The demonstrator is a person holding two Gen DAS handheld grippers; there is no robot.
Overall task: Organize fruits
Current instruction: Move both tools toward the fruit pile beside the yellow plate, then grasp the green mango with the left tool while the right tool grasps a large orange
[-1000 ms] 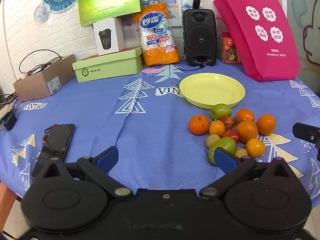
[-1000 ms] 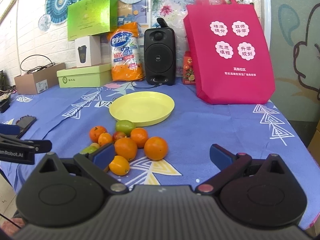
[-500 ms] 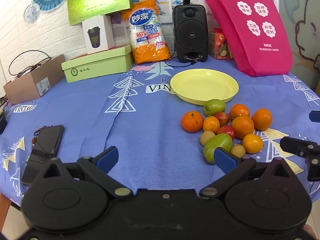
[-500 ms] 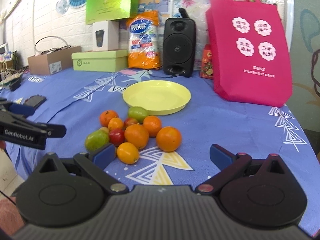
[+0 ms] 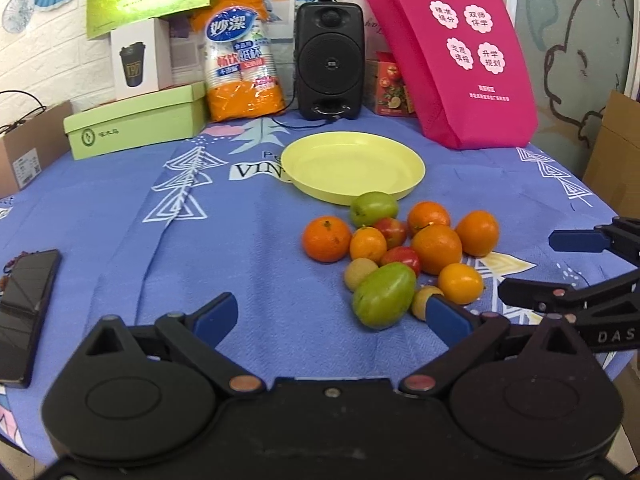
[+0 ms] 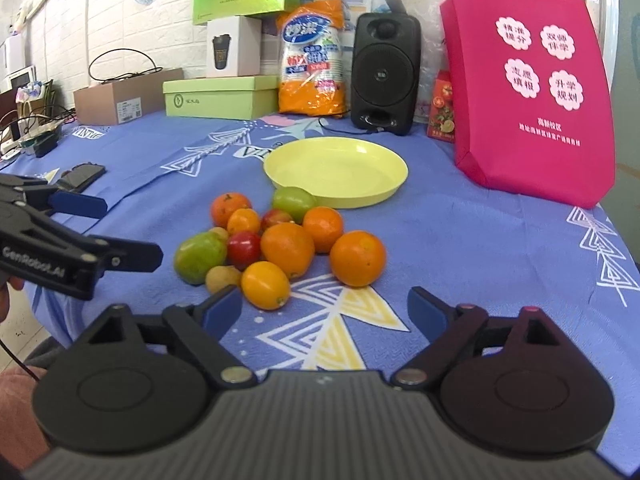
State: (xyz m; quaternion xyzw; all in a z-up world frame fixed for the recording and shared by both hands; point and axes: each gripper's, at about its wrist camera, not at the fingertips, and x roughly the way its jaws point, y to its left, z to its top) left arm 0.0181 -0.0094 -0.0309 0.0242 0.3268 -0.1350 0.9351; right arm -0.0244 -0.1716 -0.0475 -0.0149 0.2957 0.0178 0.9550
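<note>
A pile of fruit lies on the blue tablecloth in front of an empty yellow plate (image 5: 352, 166) (image 6: 336, 170). It holds several oranges (image 5: 326, 238) (image 6: 357, 253), two red fruits (image 6: 244, 249), two green fruits (image 5: 383, 295) (image 6: 199, 257) and small yellow ones (image 6: 265, 285). My left gripper (image 5: 332, 316) is open and empty, just short of the big green fruit. My right gripper (image 6: 325, 311) is open and empty, close to the yellow fruit and the right-most orange.
A pink bag (image 5: 460, 56), a black speaker (image 5: 330, 62), an orange packet (image 5: 240, 68) and green boxes (image 5: 136, 126) line the back. A black phone (image 5: 24, 300) lies at the left edge. The table edge runs just under both grippers.
Both grippers have moved in toward the fruit pile and toward each other. Each now shows larger in the other's view. The fruit has not moved.
</note>
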